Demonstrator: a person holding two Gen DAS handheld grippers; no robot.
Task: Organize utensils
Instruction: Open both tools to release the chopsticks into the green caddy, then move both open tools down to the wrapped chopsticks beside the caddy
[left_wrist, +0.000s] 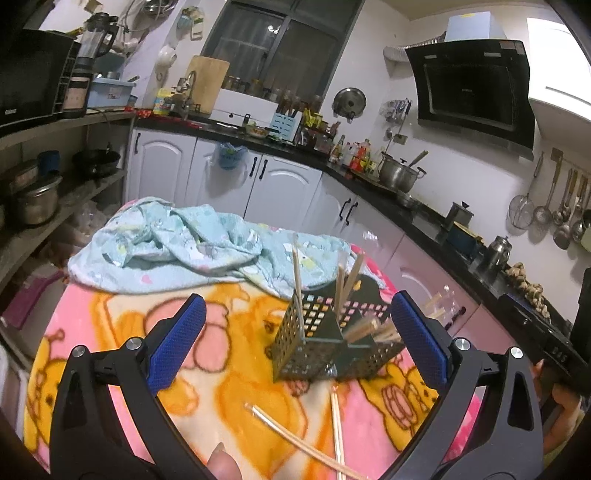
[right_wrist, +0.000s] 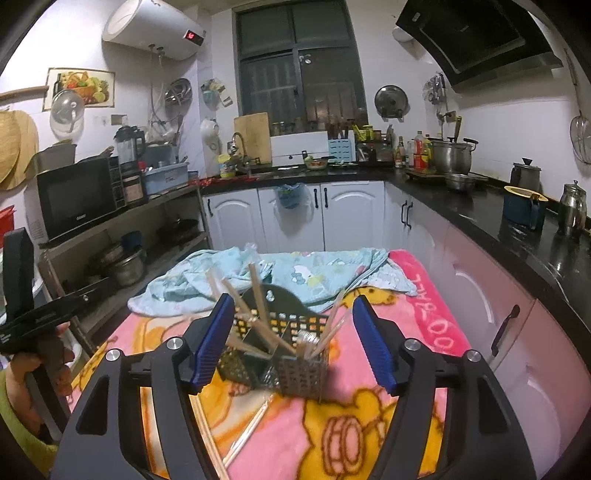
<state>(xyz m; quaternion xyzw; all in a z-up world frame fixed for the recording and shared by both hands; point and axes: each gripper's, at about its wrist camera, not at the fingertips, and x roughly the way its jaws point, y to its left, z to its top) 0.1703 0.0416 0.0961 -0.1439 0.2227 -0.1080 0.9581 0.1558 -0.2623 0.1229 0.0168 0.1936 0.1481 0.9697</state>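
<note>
A perforated metal utensil caddy (left_wrist: 325, 343) stands on the pink and orange cartoon blanket (left_wrist: 221, 369) and holds several wooden chopsticks (left_wrist: 341, 284). More chopsticks (left_wrist: 332, 424) lie loose on the blanket in front of it. My left gripper (left_wrist: 297, 343) is open and empty, above the blanket with the caddy between its blue pads. In the right wrist view the caddy (right_wrist: 280, 354) with chopsticks (right_wrist: 258, 291) sits between the open, empty right gripper (right_wrist: 295, 347) fingers. Loose chopsticks (right_wrist: 247, 428) lie below it.
A crumpled light blue cloth (left_wrist: 177, 243) lies behind the caddy; it also shows in the right wrist view (right_wrist: 295, 269). White cabinets (left_wrist: 280, 184) and a black counter (right_wrist: 480, 206) with pots run behind and to the right. Open shelves (right_wrist: 122, 236) stand at left.
</note>
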